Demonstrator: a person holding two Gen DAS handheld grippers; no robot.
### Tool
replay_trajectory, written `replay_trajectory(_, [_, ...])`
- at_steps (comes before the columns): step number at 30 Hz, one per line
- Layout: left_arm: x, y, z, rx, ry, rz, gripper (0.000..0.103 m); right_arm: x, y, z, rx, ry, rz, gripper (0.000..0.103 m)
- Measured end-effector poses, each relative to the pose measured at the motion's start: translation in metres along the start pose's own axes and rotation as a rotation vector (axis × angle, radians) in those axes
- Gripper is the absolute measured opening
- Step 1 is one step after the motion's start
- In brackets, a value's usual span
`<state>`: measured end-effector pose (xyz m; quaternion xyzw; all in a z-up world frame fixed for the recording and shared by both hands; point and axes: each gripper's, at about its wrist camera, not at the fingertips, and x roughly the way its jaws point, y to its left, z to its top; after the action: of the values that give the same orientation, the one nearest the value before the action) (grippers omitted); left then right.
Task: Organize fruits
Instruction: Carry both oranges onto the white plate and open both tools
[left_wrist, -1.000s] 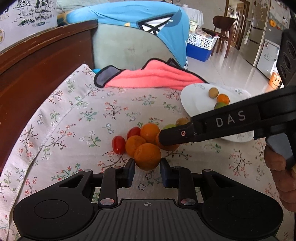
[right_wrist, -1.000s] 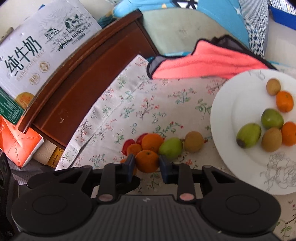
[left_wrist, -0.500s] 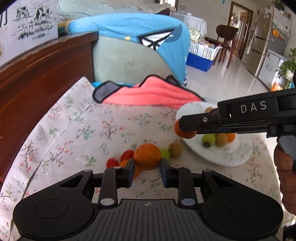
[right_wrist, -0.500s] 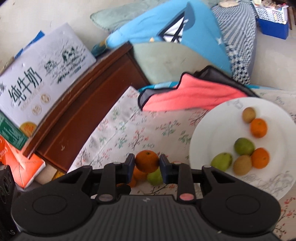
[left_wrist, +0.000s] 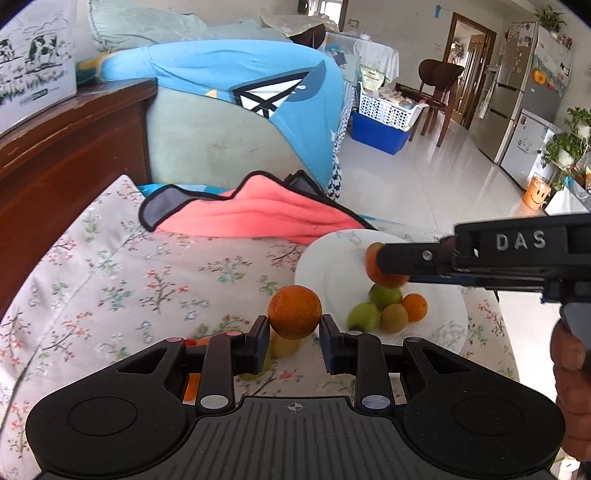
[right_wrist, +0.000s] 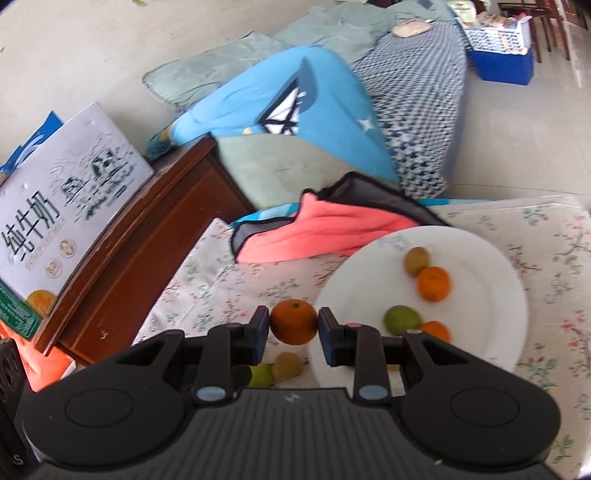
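Left gripper (left_wrist: 294, 338) clamped on orange (left_wrist: 294, 312), lifted off flowered cloth (left_wrist: 110, 280), frame centre. Right gripper (right_wrist: 294, 334) also clenched on second orange (right_wrist: 294, 321), held at left rim of white plate (right_wrist: 491, 266); same gripper seen from side at right of left view, over plate. Plate holds two oranges, green fruit, kiwi. Kiwi (right_wrist: 287, 363) and green fruit left on cloth, lower centre. Pink towel (right_wrist: 325, 230) seen behind plate.

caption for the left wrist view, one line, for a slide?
Left gripper holds an orange above the floral cloth while the right gripper carries another orange over the white plate.
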<state>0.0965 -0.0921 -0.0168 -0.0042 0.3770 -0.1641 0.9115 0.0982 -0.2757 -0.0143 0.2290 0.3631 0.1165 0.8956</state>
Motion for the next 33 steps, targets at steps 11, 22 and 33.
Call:
replay_trajectory(11, [0.022, -0.012, 0.013, -0.006, 0.005, -0.009, 0.027, -0.018, -0.036, 0.007, 0.095, -0.041, -0.118, 0.029])
replay_trajectory(22, [0.049, -0.018, 0.021, -0.003, 0.036, -0.008, 0.027, -0.016, -0.074, 0.002, 0.225, -0.012, -0.257, 0.029])
replay_trajectory(33, [0.073, -0.020, 0.024, -0.005, 0.074, 0.000, 0.027, -0.006, -0.088, -0.007, 0.287, 0.033, -0.315, 0.030])
